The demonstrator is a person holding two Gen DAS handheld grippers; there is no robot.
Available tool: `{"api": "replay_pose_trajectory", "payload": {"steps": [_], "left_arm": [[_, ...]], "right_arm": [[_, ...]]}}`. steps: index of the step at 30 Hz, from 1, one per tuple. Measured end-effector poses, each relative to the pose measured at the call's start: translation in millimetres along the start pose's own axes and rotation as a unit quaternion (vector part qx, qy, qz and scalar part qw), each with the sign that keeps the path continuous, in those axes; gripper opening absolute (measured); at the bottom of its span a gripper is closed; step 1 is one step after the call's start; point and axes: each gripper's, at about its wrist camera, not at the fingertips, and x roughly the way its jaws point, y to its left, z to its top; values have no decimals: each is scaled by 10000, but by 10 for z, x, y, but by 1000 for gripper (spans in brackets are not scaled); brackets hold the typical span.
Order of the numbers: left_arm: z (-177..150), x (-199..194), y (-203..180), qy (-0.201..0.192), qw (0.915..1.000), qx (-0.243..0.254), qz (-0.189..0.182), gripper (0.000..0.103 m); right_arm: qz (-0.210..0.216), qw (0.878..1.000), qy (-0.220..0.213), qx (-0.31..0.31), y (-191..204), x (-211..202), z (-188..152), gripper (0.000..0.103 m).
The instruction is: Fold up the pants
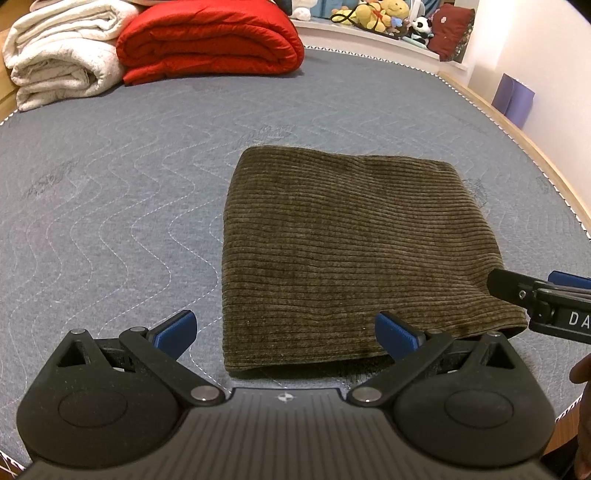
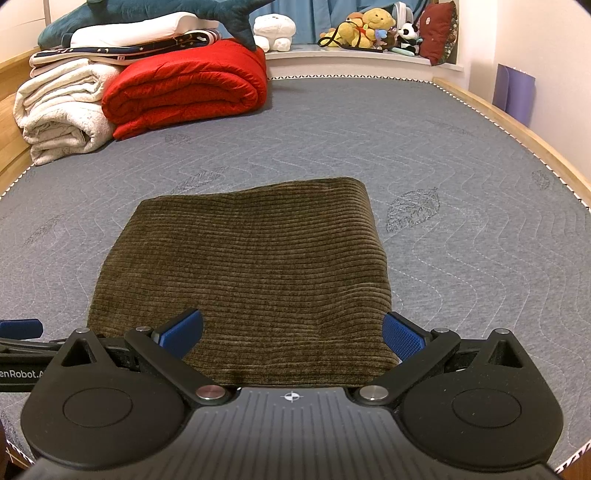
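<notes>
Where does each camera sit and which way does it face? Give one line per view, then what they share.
Left wrist: on the left gripper, low at the mattress's near edge, looking across at the folded pants; the right gripper enters at right.
Right wrist: on the right gripper, over the pants' near edge, facing the same way; the left gripper shows at far left.
Shared: pants, red quilt, white blanket, plush toys.

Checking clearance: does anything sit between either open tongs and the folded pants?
Nothing visible does. Both the left tongs and right tongs are open right at the near edge of the pants, with only bare mattress around.
</notes>
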Motion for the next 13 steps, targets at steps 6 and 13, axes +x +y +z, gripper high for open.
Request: {"api": "replay_pose_trajectory", "payload": {"steps": [6, 13], "left_arm": [[-2, -8, -13, -41, 10000, 38, -12, 103], [8, -20, -23, -85, 9999, 59, -26, 103]], "right_arm": [[8, 10000, 7, -1, 4, 2, -21, 102], [7, 10000, 7, 4, 2, 1, -21, 102]]}}
